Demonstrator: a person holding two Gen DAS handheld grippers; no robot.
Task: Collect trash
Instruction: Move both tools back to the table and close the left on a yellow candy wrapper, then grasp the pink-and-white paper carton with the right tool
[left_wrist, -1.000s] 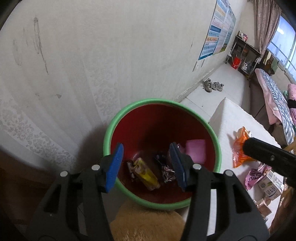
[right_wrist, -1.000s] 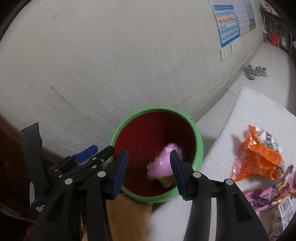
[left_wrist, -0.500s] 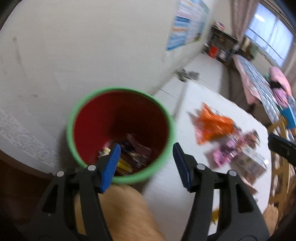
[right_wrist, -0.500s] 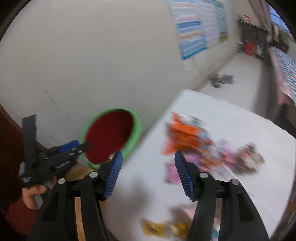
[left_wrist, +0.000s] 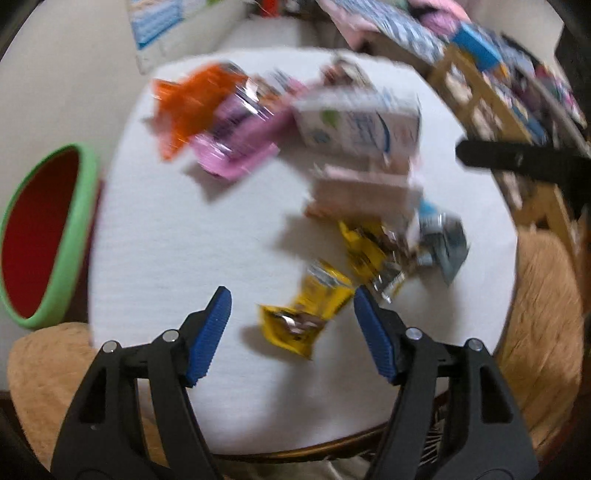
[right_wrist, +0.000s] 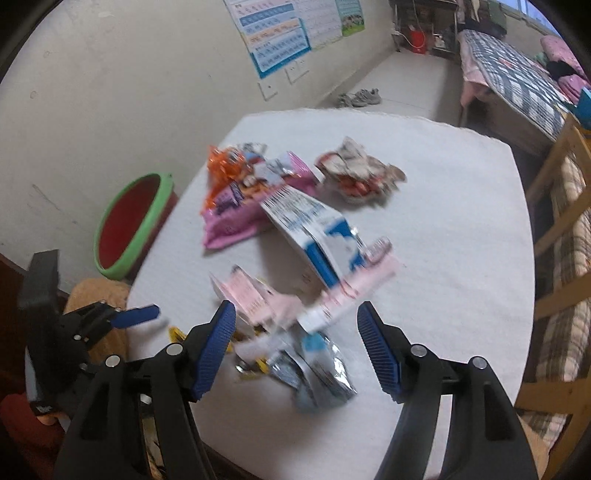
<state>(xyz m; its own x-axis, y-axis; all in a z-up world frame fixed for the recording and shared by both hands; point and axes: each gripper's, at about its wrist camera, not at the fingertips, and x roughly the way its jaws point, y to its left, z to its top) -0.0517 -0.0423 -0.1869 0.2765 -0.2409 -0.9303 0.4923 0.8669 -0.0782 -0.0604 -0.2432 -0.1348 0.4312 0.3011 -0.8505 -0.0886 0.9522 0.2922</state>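
Note:
Trash lies on a white table (left_wrist: 166, 240): a yellow wrapper (left_wrist: 303, 317), a second yellow wrapper (left_wrist: 369, 251), a silver-blue wrapper (right_wrist: 317, 373), a white-blue carton (right_wrist: 314, 229), a pink box (right_wrist: 255, 299), a pink bag (right_wrist: 236, 214), an orange bag (left_wrist: 188, 107) and a crumpled red-white wrapper (right_wrist: 358, 173). A red bin with a green rim (left_wrist: 70, 236) stands left of the table; it also shows in the right wrist view (right_wrist: 129, 225). My left gripper (left_wrist: 291, 328) is open just above the near yellow wrapper. My right gripper (right_wrist: 295, 347) is open above the silver-blue wrapper.
A tan cushioned seat (left_wrist: 48, 373) sits at the table's near left and another (left_wrist: 543, 302) at its right. A wooden chair frame (right_wrist: 554, 236) and a bed (right_wrist: 517, 81) stand to the right. A wall with posters (right_wrist: 280, 33) is behind.
Both grippers have swung right, away from the bin, and now face the trash on the table. Both stay open and empty.

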